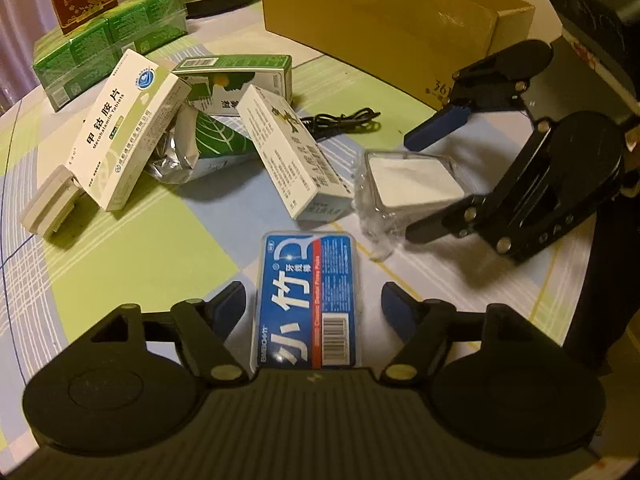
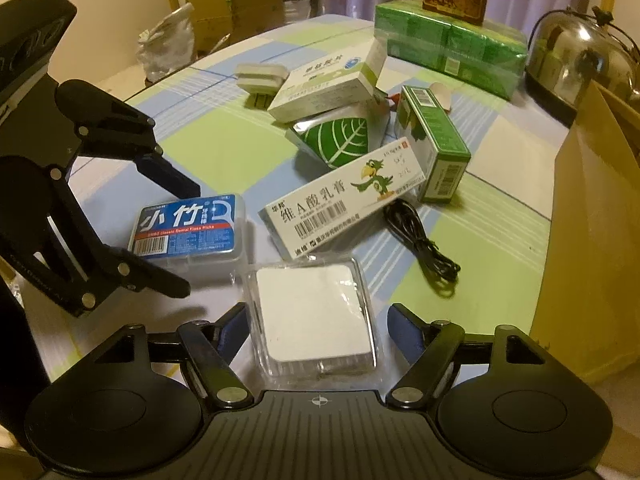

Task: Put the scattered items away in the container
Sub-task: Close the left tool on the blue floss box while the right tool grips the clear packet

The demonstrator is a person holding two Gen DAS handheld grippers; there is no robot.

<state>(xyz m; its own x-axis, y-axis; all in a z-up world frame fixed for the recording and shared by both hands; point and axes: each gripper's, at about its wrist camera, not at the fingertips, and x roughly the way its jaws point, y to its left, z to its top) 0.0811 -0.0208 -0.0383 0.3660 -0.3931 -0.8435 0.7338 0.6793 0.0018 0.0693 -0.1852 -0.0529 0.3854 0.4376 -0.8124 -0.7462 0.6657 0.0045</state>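
**Both claws lined up on their first picks**

Here each claw stands open around an item on the tabletop [image 1: 168, 248]: the left claw [image 1: 314, 300] straddles the blue floss box [image 1: 308, 300], the right claw [image 2: 316, 320] the clear pad case [image 2: 316, 312], ready to close. The cardboard box [image 1: 380, 20] waits behind.

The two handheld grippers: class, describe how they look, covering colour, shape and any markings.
Both the left gripper and right gripper are matte black, with two round discs at the base, a ribbed centre plate, angled linkage arms joined by silver rivets, and dark blue pads on the fingertips. A small crosshair mark sits on the right gripper's plate.
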